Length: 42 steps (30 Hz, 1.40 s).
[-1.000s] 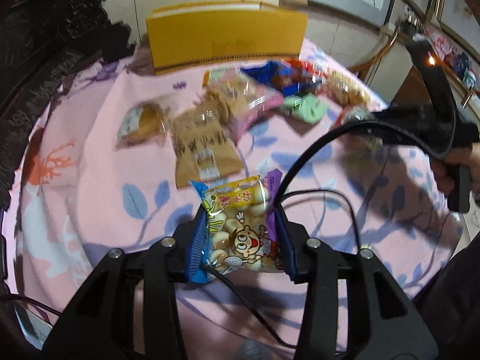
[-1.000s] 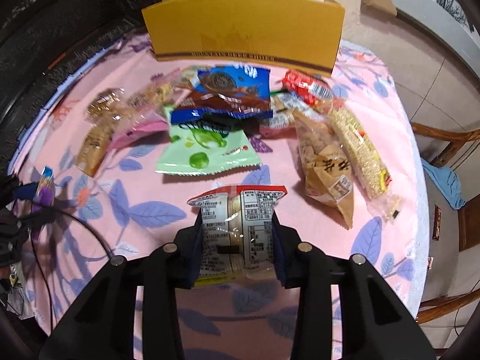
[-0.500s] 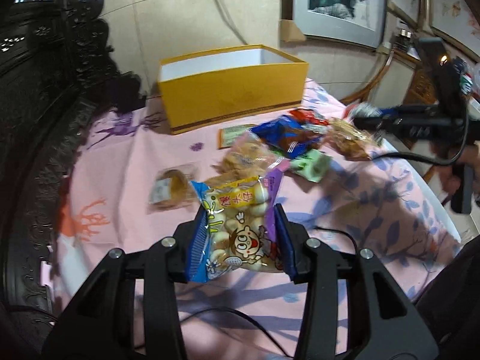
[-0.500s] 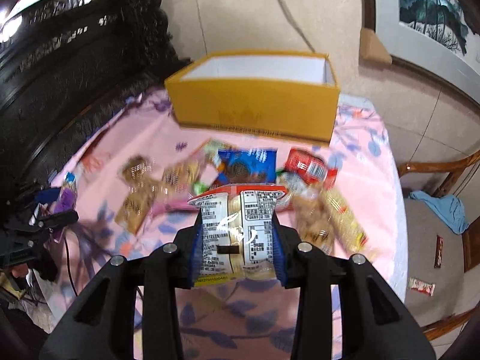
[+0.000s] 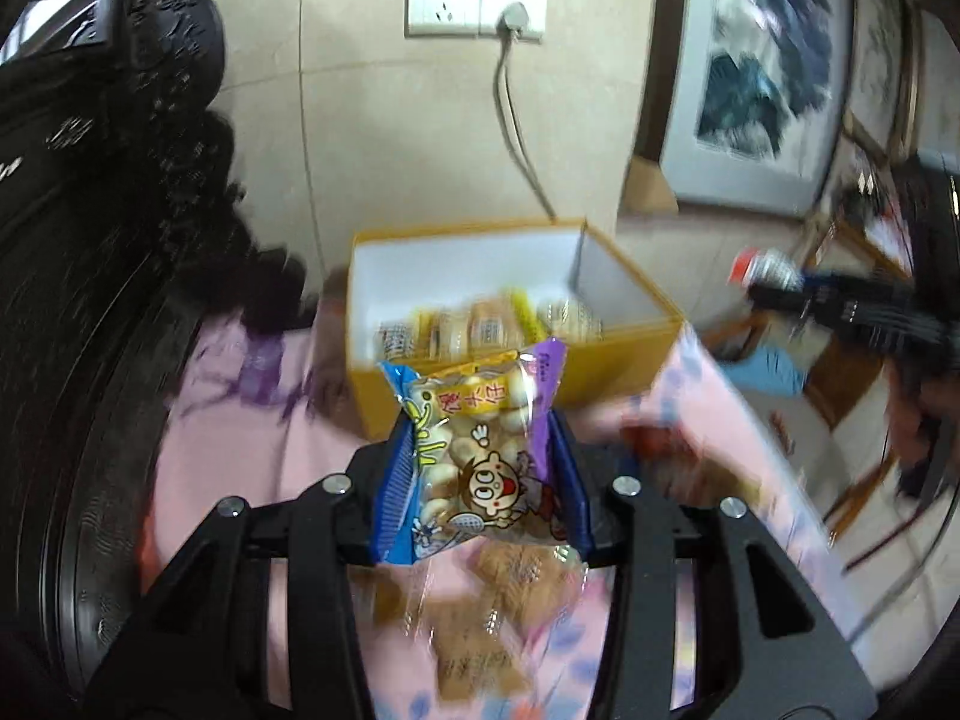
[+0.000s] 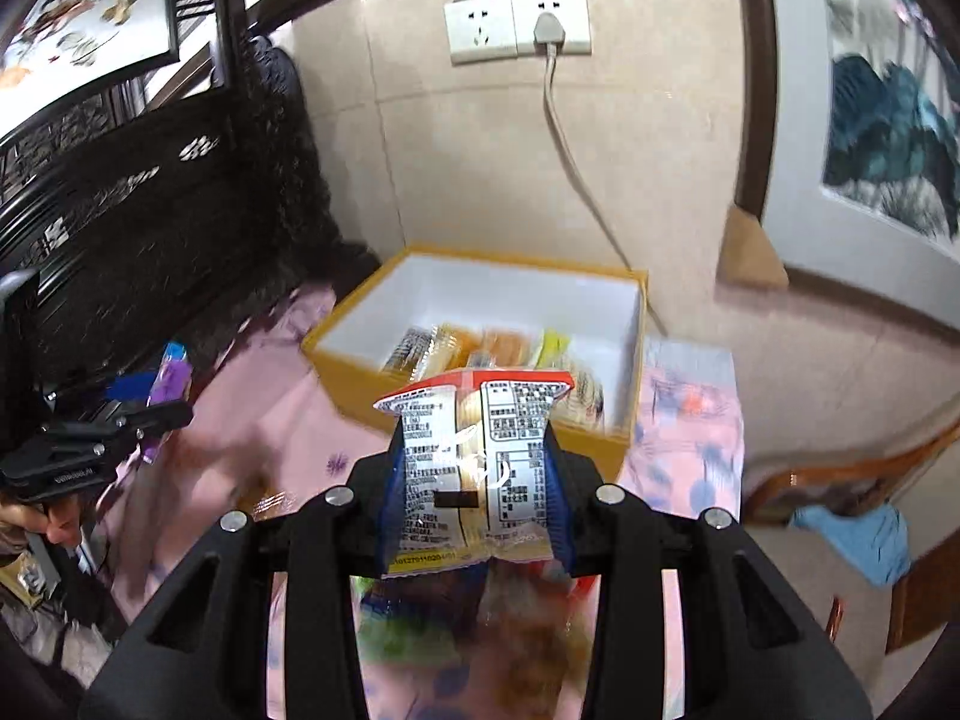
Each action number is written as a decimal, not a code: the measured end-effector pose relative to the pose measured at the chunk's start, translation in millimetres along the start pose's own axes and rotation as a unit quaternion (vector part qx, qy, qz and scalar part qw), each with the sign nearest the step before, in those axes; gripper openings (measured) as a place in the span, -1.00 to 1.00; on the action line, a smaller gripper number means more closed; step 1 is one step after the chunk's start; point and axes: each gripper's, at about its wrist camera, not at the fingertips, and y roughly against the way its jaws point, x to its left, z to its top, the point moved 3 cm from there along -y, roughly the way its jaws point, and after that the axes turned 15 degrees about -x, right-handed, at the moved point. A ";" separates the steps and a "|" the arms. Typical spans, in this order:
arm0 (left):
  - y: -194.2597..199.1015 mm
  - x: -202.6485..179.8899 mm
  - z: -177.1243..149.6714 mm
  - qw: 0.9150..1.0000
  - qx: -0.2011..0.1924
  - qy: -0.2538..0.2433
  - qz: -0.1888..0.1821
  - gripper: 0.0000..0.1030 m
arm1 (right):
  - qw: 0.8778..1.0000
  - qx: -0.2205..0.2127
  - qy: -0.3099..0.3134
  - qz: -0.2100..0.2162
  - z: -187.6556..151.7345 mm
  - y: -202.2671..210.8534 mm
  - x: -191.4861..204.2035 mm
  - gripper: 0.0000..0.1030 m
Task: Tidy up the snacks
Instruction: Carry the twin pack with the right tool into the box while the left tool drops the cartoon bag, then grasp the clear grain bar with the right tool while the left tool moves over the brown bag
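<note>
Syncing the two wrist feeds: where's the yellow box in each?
Left wrist: yellow box sits centre, just beyond the cartoon biscuit bag.
Right wrist: yellow box sits centre, behind the white-label packet.
Shared landmark: wall socket above it, cord hanging down.

Both held snack packets have risen from the table toward the yellow box.

Two held packets, one box

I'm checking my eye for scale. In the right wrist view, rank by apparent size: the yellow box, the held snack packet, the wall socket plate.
1. Yellow box
2. Held snack packet, enlarged by nearness to the camera
3. Wall socket plate
</note>
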 end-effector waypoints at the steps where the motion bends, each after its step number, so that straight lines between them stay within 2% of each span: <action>1: -10.7 0.0 12.2 1.000 -0.003 0.003 0.001 -0.15 | 1.000 0.000 -0.002 0.003 6.3 -9.4 -2.4 -0.24; 5: -53.5 -4.6 58.2 1.000 -0.022 -0.016 0.013 -0.15 | 1.000 -0.009 -0.016 -0.003 34.2 -51.1 -14.9 -0.24; 12: -124.7 2.9 116.0 0.999 -0.018 0.021 0.030 -0.14 | 0.998 -0.014 -0.054 -0.019 71.9 -94.2 -33.7 -0.23; 14: -146.9 5.2 121.9 0.999 -0.008 0.029 0.040 -0.14 | 0.998 0.003 -0.057 -0.028 72.8 -111.5 -36.8 -0.23; 18: -201.1 6.3 97.5 0.996 0.049 0.036 0.071 -0.13 | 0.996 0.042 -0.067 -0.048 50.6 -147.8 -38.4 -0.23; 21: -222.9 8.6 75.5 0.993 0.083 0.045 0.077 -0.10 | 0.993 0.071 -0.082 -0.050 29.0 -167.9 -41.2 -0.22; 22: -228.3 9.4 67.9 0.991 0.094 0.047 0.082 0.08 | 0.992 0.080 -0.083 -0.046 22.5 -173.7 -41.3 -0.21; 23: -231.1 10.2 62.3 0.990 0.102 0.047 0.087 0.16 | 0.991 0.092 -0.084 -0.046 15.6 -180.2 -42.2 -0.20; 25: -234.4 15.7 55.5 0.987 0.114 0.041 0.103 0.36 | 0.989 0.103 -0.082 -0.059 10.2 -186.7 -46.4 -0.09; 26: -233.9 20.6 54.5 0.986 0.114 0.042 0.112 0.44 | 0.989 0.105 -0.080 -0.068 10.2 -188.5 -47.8 0.16; 27: -231.9 26.2 54.4 0.985 0.111 0.046 0.121 0.65 | 0.989 0.101 -0.073 -0.083 10.3 -187.8 -50.8 0.33; 28: -230.2 29.9 55.0 0.985 0.108 0.052 0.123 0.78 | 0.989 0.099 -0.066 -0.085 10.5 -186.9 -51.1 0.33; 32: -210.6 34.1 56.5 0.986 0.097 0.071 0.111 0.78 | 0.991 0.102 -0.049 -0.065 13.5 -171.9 -46.2 0.33; 36: -170.8 22.9 58.0 0.992 0.068 0.067 0.087 0.84 | 0.994 0.085 -0.055 -0.044 11.9 -130.0 -49.3 0.33; 40: -122.0 15.5 45.2 0.994 0.044 0.050 0.084 0.88 | 0.993 0.087 -0.066 -0.042 -6.5 -86.7 -60.9 0.33; 42: -100.4 15.1 30.4 0.994 0.042 0.049 0.085 0.88 | 0.993 0.091 -0.060 -0.045 -27.5 -62.9 -67.1 0.33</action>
